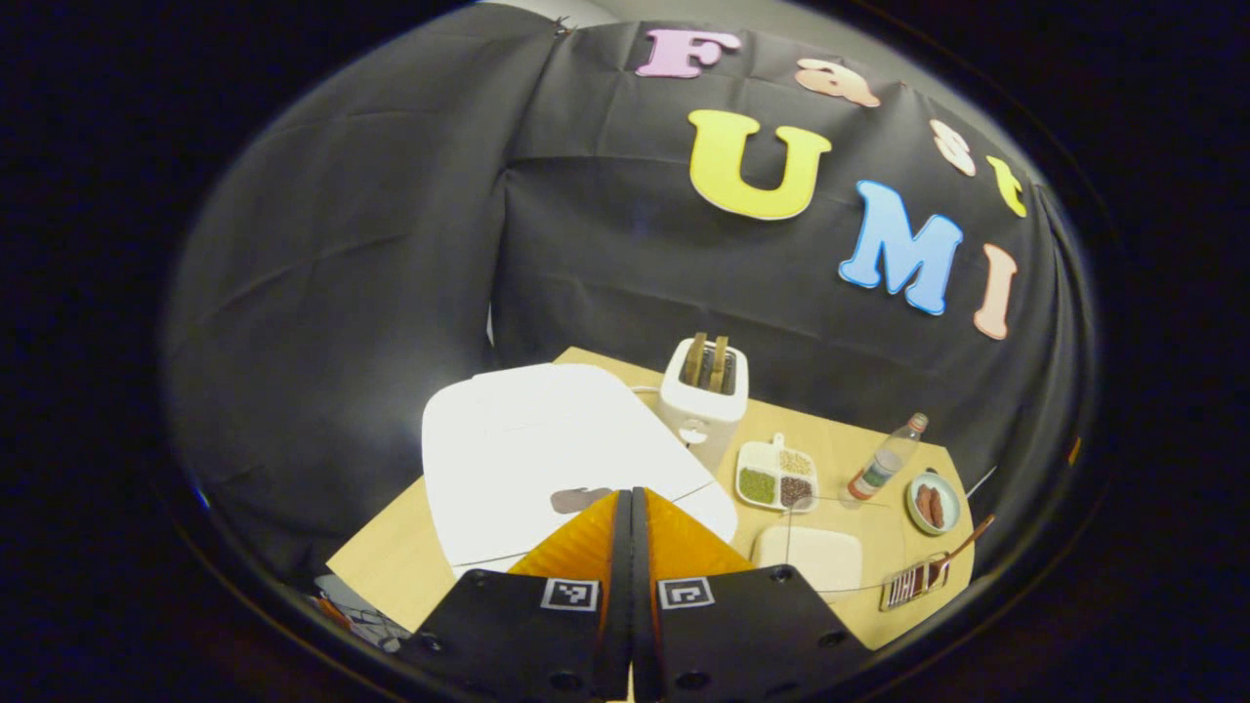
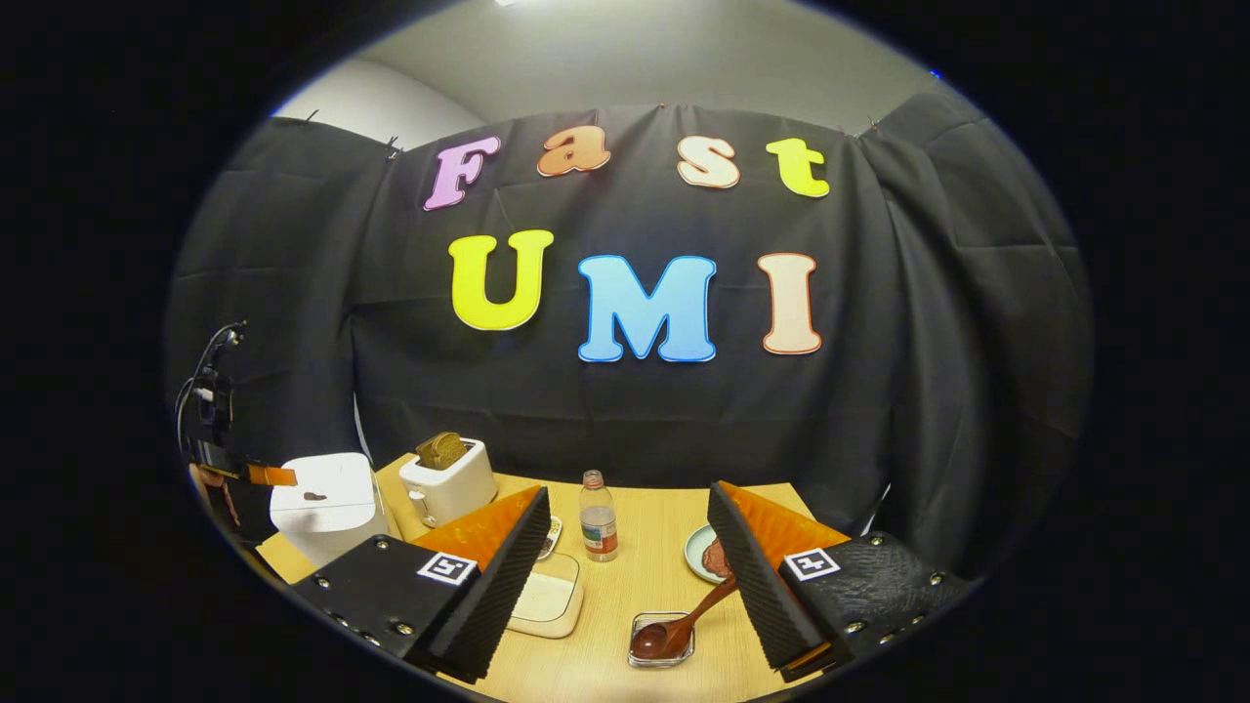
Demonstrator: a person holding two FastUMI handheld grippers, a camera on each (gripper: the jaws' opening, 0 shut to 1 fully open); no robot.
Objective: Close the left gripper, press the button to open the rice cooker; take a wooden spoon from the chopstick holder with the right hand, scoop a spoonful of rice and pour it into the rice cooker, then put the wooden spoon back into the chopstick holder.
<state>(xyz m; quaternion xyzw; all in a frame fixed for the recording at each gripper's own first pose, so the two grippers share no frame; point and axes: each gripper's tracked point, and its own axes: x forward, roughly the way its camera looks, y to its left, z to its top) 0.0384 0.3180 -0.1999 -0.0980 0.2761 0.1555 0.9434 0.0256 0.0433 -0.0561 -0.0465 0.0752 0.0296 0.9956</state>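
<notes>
Two steps stand barely begun: the left gripper (image 1: 631, 508), fingers pressed together, hovers over the lidded rice cooker (image 1: 547, 459), while the right gripper (image 2: 625, 576), spread wide and empty, faces the wooden spoon (image 2: 684, 620) at six o'clock.

Black cloth wall (image 2: 625, 410) wraps back and both sides, creased, pinned along top. Pale grey ceiling (image 2: 625, 59) above it. Light wood table (image 2: 645, 576), far edge against the cloth.
</notes>
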